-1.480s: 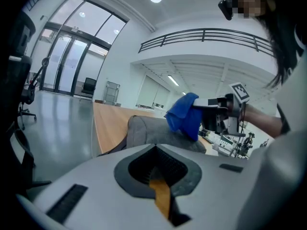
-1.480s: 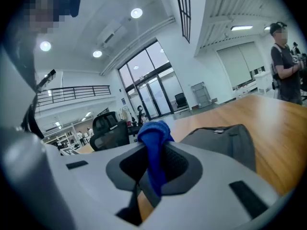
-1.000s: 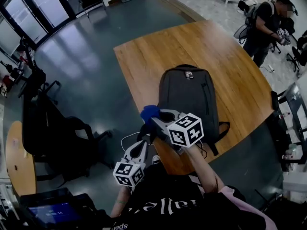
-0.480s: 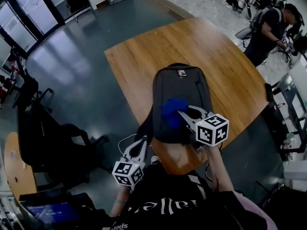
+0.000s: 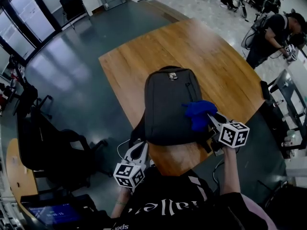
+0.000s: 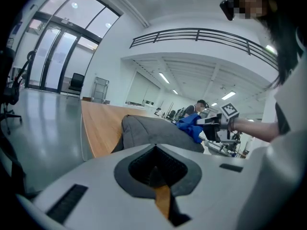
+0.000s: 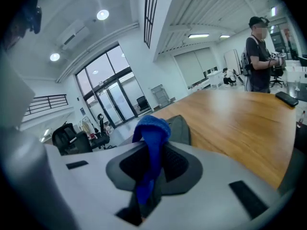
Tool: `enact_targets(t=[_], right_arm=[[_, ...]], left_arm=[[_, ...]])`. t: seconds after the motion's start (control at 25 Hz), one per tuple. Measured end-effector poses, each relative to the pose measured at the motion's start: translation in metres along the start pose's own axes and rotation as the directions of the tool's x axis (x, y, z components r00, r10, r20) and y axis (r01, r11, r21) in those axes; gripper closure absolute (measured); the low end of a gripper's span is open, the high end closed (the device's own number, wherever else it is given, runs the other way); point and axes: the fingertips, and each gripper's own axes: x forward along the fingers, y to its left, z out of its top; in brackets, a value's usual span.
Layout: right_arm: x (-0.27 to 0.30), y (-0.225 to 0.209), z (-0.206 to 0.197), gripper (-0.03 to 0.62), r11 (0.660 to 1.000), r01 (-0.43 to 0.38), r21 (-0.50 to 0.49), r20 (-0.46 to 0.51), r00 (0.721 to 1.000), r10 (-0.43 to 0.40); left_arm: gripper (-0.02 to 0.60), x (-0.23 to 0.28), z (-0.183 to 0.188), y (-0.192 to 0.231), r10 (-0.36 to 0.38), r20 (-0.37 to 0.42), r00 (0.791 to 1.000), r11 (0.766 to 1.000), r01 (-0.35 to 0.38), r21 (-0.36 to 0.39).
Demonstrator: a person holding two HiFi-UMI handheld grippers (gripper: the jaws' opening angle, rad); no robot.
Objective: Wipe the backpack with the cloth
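While right tongs (image 5: 211, 120) clamp cloth (image 5: 197, 112) | backpack (image 5: 165, 107) label (image 5: 172, 75) unreadable | left tongs (image 5: 139, 148) together

The dark grey backpack (image 5: 168, 104) lies flat on the wooden desk (image 5: 216, 56), its top handle pointing away and its bottom end at the near edge, with a strap hanging over that edge. The blue cloth (image 5: 197, 113) is bunched up, clamped between the fingers of the right gripper (image 5: 208, 118), and rests on the backpack's lower right part.
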Motion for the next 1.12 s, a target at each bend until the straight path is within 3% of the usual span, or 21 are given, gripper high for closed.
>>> enact_targets(t=[0.32, 0.52, 0.84, 1.12], right_arm=[[-0.031, -0.075, -0.024, 0.540, 0.992, 0.115, 0.052, -0.041, 0.993, -0.113], [-0.036, -0.078, -0.021, 0.540, 0.993, 0.113, 0.042, -0.047, 0.993, -0.111], [-0.015, 0.008, 0.044, 0.540, 0.997, -0.063, -0.045, 0.056, 0.996, 0.065], [0.042, 0.128, 0.066, 0.540, 0.957, -0.267, -0.117, 0.056, 0.960, 0.275]], left_arm=[[0.583, 0.007, -0.005, -0.022, 0.008, -0.005, 1.000, 1.000, -0.008, 0.008], [0.583, 0.004, -0.007, -0.024, 0.024, 0.000, 1.000, 1.000, -0.024, 0.000], [0.583, -0.006, -0.008, -0.012, 0.047, 0.017, 0.999, 0.999, -0.047, -0.023], [0.583, -0.011, -0.006, 0.001, 0.040, 0.028, 0.999, 0.999, -0.039, -0.038]])
